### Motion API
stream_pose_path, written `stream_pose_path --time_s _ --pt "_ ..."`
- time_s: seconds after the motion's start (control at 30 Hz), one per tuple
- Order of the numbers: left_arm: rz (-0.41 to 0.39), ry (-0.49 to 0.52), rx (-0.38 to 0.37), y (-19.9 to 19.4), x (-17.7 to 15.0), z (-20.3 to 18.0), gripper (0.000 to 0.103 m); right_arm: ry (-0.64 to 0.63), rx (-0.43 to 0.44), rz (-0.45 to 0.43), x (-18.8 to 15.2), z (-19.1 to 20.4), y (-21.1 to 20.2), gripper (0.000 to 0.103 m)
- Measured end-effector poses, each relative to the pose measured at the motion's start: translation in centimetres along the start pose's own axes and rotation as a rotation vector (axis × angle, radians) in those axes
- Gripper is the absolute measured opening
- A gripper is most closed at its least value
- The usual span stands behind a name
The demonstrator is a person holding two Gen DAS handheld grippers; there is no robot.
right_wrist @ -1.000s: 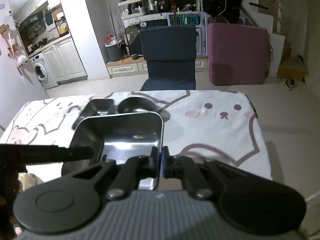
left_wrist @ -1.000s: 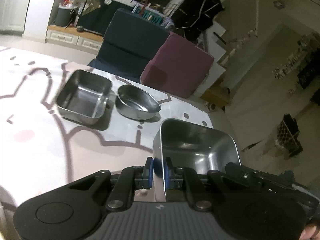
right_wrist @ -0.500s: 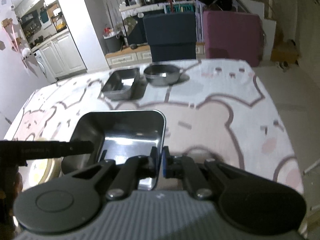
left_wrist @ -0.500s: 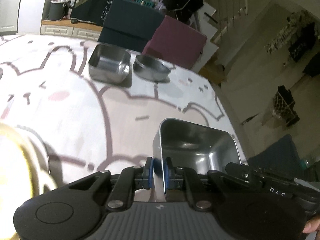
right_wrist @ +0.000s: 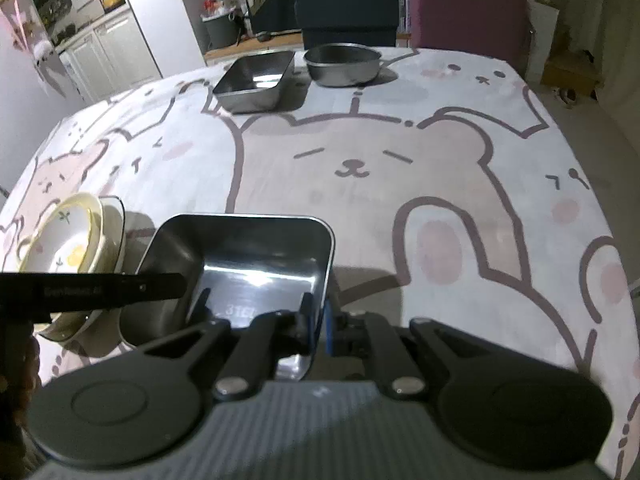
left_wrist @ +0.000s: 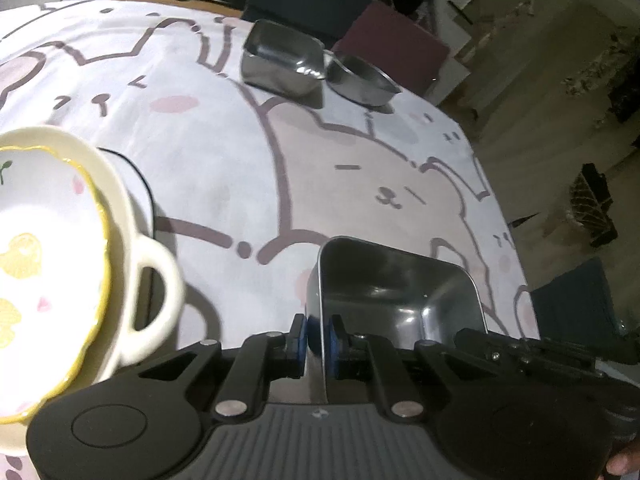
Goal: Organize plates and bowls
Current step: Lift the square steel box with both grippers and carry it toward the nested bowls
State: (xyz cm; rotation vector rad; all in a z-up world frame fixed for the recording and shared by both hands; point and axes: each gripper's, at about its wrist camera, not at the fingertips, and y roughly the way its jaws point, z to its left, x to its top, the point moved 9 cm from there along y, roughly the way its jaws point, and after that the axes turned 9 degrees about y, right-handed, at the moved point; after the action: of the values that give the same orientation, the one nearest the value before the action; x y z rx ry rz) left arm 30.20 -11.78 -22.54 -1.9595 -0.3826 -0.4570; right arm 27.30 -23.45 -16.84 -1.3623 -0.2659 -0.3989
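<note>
On the desk (right_wrist: pixel 500 168), under a soft white cloth printed with pink-and-brown cartoon bears, I count three stainless-steel vessels and one stack of ceramic bowls.

Item one: a shiny rectangular stainless-steel tray with rounded corners (right_wrist: pixel 256 256), empty, held at the near edge between both tongs. My left tongs (left_wrist: pixel 316 340) are closed on its left wall, blue pads either side of the thin rim; my right tongs (right_wrist: pixel 316 320) are nipped tight on its right wall.

Item two: a smaller rectangular steel pan (right_wrist: pixel 254 80), empty, at the far end of the desk.

Item three: a round shallow steel bowl (right_wrist: pixel 342 64), empty, just beside the pan on its right.

Item four: glossy cream ceramic bowls with scalloped yellow rims and a loop handle (left_wrist: pixel 60 248), nested and tilted, near the tray's left side. I cannot tell exactly how many are nested.
</note>
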Motion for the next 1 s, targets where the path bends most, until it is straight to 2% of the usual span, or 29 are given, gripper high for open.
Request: stream_pose_path --time_s 0.17,0.57,1.0 --pt "0.009 -0.030 -0.006 0.9 0.3 0.5 0.011 -0.024 -0.038 0.035 -0.2 0.6 1.4 0.006" --pt "0.051 0.000 0.005 3.2 0.1 -0.3 0.011 -0.008 -0.116 0.069 0.3 -0.9 4.0 0.005" --pt "0.062 0.019 0.007 3.6 -0.1 -0.3 0.011 -0.014 -0.121 0.099 0.0 -1.0 4.4 0.005"
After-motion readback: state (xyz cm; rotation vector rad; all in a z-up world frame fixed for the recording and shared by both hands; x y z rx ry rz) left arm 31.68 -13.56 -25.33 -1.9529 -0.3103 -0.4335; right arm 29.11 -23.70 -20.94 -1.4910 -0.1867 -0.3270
